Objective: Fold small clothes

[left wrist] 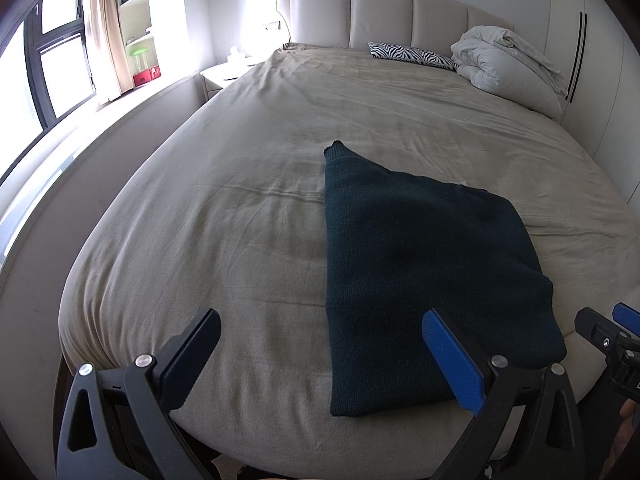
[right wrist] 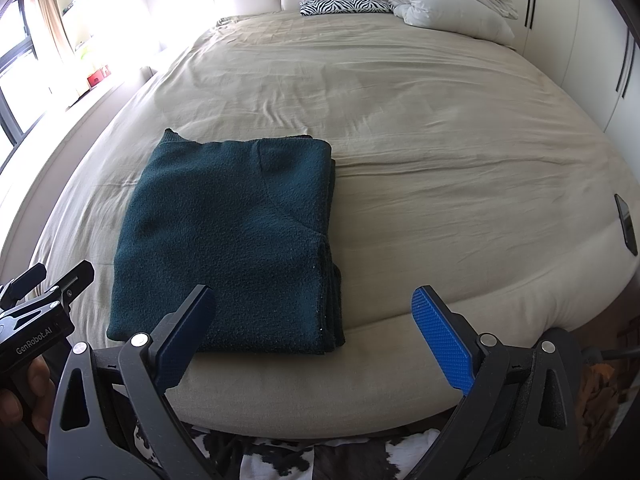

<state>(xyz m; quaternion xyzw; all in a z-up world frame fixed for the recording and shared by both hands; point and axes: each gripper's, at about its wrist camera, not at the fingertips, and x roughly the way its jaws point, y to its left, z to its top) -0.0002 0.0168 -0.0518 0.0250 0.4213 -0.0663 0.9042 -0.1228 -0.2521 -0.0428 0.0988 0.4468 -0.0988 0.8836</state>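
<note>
A dark green knit garment (left wrist: 420, 272) lies folded into a flat rectangle near the foot of the bed; it also shows in the right wrist view (right wrist: 228, 236). My left gripper (left wrist: 320, 328) is open and empty, hovering at the bed's near edge with its right finger over the garment's near side. My right gripper (right wrist: 314, 308) is open and empty, held just above the garment's near right corner. The right gripper shows at the right edge of the left wrist view (left wrist: 608, 332). The left gripper shows at the left edge of the right wrist view (right wrist: 44, 288).
The bed (left wrist: 240, 200) has a beige sheet and a padded headboard (left wrist: 380, 12). A zebra pillow (left wrist: 412, 55) and a bundled white duvet (left wrist: 508, 60) lie at its head. A dark phone (right wrist: 626, 224) lies near the bed's right edge. A nightstand (left wrist: 220, 74) and window are left.
</note>
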